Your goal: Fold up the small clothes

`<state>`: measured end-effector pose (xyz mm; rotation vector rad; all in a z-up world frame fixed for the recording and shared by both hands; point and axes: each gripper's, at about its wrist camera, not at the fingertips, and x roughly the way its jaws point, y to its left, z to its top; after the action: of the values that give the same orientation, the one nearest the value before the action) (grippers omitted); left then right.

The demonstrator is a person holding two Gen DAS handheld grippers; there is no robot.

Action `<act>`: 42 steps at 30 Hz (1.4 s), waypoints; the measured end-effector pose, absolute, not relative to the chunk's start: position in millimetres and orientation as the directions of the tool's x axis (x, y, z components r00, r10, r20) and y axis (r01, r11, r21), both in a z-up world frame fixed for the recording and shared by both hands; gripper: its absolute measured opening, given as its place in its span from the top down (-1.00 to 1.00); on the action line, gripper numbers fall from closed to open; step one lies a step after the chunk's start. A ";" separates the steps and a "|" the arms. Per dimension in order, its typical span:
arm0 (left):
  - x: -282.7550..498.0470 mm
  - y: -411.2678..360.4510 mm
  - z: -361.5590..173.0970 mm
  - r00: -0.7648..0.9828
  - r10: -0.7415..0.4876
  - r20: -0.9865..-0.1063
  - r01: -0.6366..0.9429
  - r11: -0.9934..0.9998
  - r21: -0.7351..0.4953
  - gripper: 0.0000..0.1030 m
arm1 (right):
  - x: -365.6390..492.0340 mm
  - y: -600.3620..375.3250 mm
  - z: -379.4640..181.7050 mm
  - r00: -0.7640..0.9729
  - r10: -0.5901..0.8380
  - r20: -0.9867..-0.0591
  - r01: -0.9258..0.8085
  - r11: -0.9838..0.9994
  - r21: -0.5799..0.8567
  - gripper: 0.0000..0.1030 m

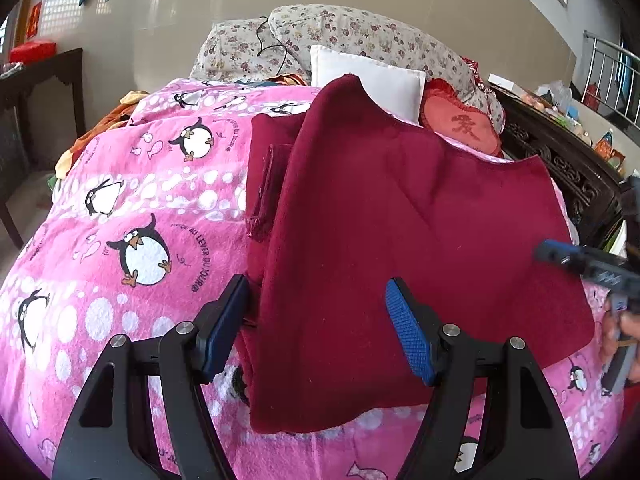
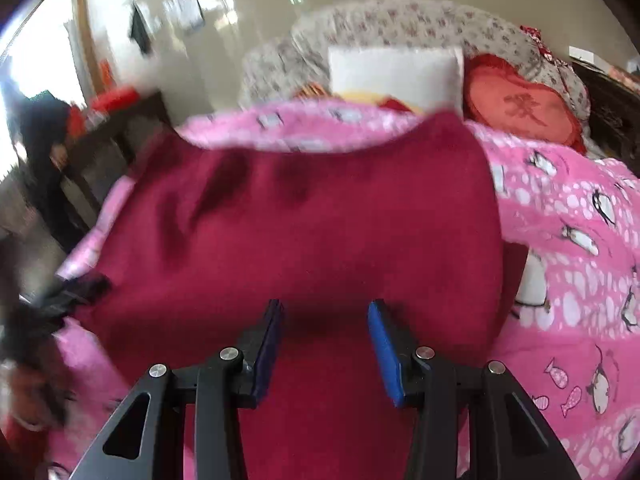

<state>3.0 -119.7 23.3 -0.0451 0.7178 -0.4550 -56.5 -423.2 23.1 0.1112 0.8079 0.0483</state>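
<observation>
Right now I see my left gripper [image 1: 316, 300] spread wide with nothing between its blue pads — the dark red garment [image 1: 400, 208] lies just ahead of it and under its right finger, spread on the pink penguin blanket [image 1: 120, 200] of the bed. My right gripper [image 2: 326, 320] is parted too, empty, hovering over the garment's near edge. Beyond the cloth sit a white pillow [image 1: 372, 76] and a red heart cushion [image 1: 464, 128].

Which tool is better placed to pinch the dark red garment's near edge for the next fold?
Probably the left tool: it is open, its view sharp, and the dark red garment has its side edge between the pads. The right tool, also open, looks blurred.
</observation>
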 end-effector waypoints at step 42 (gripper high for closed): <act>-2.8 -82.9 4.2 0.602 -0.525 -0.602 0.244 0.839 -0.487 -0.72 | 126.1 -183.2 46.9 0.578 0.180 -0.796 -0.294 0.956 0.003 -0.71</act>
<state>-2.8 -82.9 4.2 -0.3762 0.8112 -0.4575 126.1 -183.2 46.9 -0.1347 0.9137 0.2787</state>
